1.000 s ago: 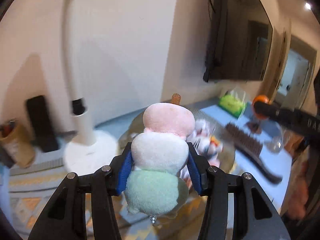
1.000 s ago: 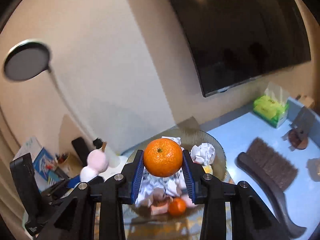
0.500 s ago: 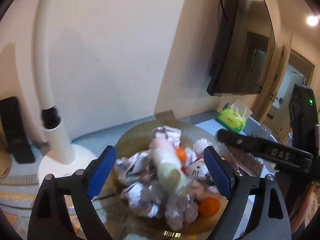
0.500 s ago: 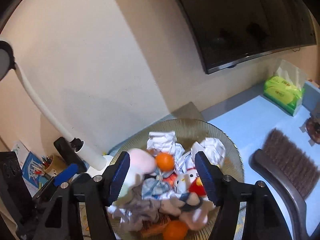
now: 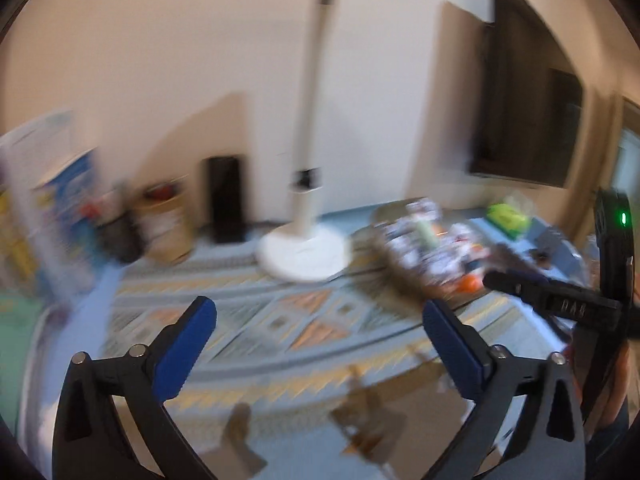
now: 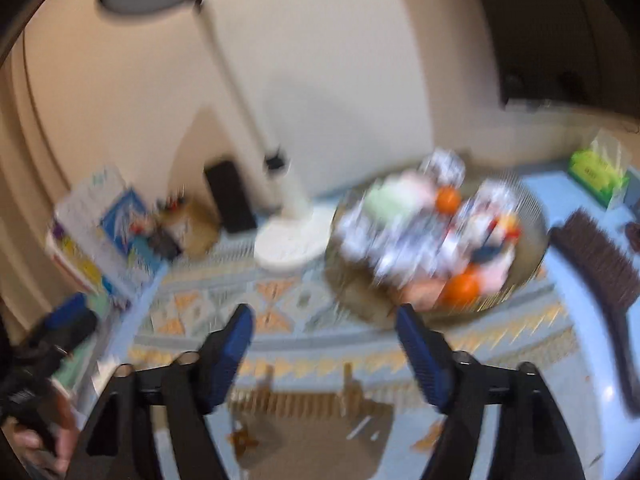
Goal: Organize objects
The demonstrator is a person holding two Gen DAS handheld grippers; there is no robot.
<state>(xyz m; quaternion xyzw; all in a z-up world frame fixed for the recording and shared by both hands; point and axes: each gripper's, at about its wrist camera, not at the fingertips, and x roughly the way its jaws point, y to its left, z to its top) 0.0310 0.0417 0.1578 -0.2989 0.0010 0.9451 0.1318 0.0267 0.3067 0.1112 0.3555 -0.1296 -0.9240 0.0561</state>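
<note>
Now | left gripper (image 5: 320, 316) spread, empty | right gripper (image 6: 325, 326) spread, empty | plush dango (image 6: 386, 198), mandarin (image 6: 447, 199) atop heaped glass bowl (image 6: 538, 236) | risk: overfull pile sheds round fruit onto patterned mat (image 6: 280, 312)

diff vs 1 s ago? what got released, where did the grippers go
Both let go. The left gripper dropped the pink-white-green plush skewer toy into the round glass bowl; the right gripper dropped the orange mandarin there too. Both now stand open and empty, pulled back from the bowl over the patterned mat. Unchanged: white floor lamp, dark brush, green tissue pack.
</note>
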